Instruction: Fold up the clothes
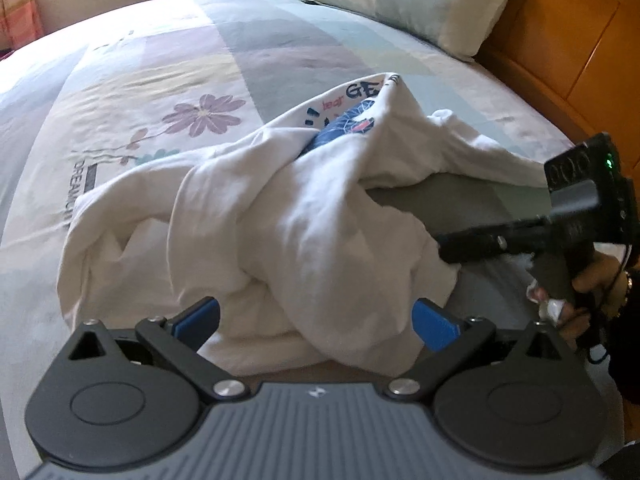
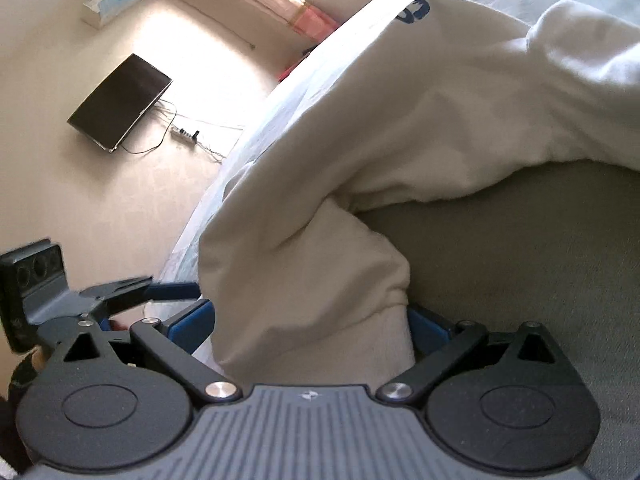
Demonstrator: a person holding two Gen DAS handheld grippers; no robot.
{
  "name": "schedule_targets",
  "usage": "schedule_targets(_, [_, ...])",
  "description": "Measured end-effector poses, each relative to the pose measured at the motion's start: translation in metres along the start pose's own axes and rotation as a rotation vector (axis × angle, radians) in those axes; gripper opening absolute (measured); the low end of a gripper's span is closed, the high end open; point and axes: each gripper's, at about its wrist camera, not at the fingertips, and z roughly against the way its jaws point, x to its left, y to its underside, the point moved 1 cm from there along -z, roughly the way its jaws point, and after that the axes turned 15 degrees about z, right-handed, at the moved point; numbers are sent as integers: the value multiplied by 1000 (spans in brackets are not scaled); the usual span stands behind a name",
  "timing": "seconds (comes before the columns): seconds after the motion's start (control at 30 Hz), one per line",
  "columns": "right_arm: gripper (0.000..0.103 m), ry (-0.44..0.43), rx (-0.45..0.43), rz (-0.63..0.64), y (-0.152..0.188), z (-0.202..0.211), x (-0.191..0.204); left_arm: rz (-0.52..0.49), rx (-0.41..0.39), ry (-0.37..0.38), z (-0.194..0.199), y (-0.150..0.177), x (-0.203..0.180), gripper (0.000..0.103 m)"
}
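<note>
Nearest, left hand-held gripper (image 1: pixel 316 322) spread wide around a bunched fold of the white sweatshirt (image 1: pixel 256 216). Right hand-held gripper (image 2: pixel 308 330) likewise wide, a cuffed sleeve between its blue pads (image 2: pixel 192 320). Sweatshirt lies crumpled on the bed (image 1: pixel 160 80); pillow (image 1: pixel 416 4) beyond, by the headboard.

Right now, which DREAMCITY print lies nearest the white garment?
The print on the bedsheet, beside the purple flower; the white garment reaches it. The other sits on the far pillow.
</note>
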Motion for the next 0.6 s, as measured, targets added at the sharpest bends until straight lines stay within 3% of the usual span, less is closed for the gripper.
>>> schedule_targets(0.1, [93,53,-3,58,7,1,10,11,-6,0,4,4,2,102])
schedule_targets(0.2, [75,110,3,43,12,7,9,17,-11,-8,8,7,3,102])
schedule_targets(0.27, [45,148,8,14,15,11,6,21,-17,-13,12,9,2,102])
schedule_targets(0.3, [36,167,11,0,17,13,5,23,-19,-11,14,9,2,102])
schedule_targets(0.33, [17,187,14,-15,18,16,3,24,-22,-9,16,10,2,102])
schedule_targets(0.37, [12,206,16,-30,19,18,2,23,-23,-8,17,11,1,102])
schedule_targets(0.47, [11,239,24,-15,21,27,11,18,-29,-17,22,14,0,102])
schedule_targets(0.6, [10,231,-39,30,20,59,37,12,-36,-24,29,18,-2,102])
